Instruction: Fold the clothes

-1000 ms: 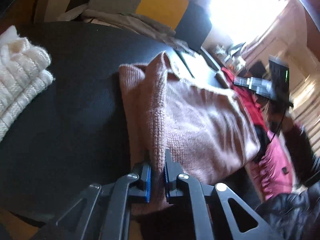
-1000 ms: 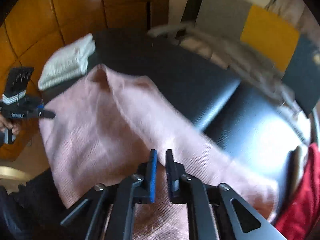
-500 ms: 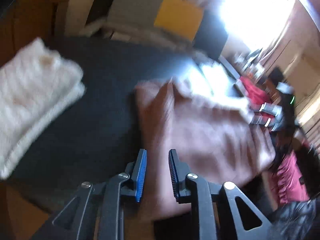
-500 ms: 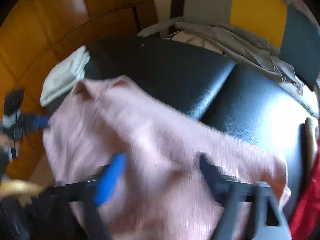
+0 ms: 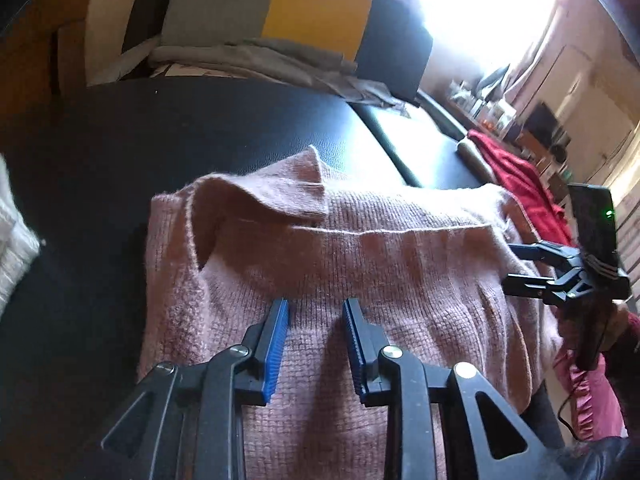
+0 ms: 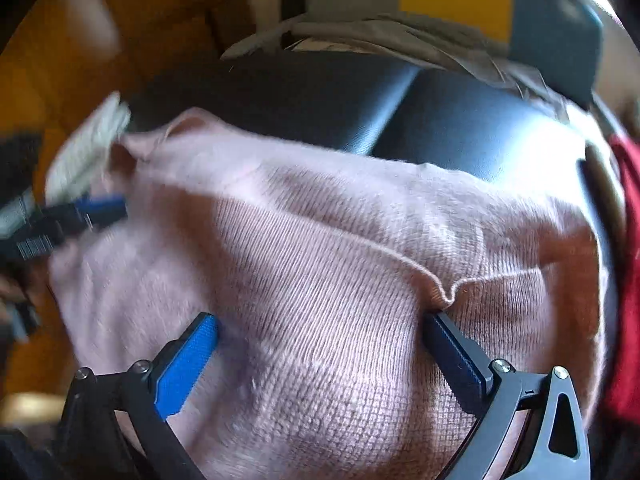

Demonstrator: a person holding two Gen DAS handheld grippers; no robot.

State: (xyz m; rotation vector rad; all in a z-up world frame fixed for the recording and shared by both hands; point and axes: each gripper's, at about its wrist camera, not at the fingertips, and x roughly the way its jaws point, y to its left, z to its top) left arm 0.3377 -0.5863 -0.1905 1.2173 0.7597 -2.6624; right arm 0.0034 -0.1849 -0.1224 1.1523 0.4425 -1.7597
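On black cushion (image 5: 120, 152): pink sweater (image 5: 360, 272) lying folded, top layer's edge running across middle, far-left corner flipped up. Left gripper (image 5: 315, 312) over near part of sweater, jaws parted, nothing between pads. Right gripper (image 6: 320, 332) over sweater's near right part, jaws spread wide, holding nothing. White knit (image 5: 16, 248) at left edge. Red cloth (image 5: 520, 176) far right.
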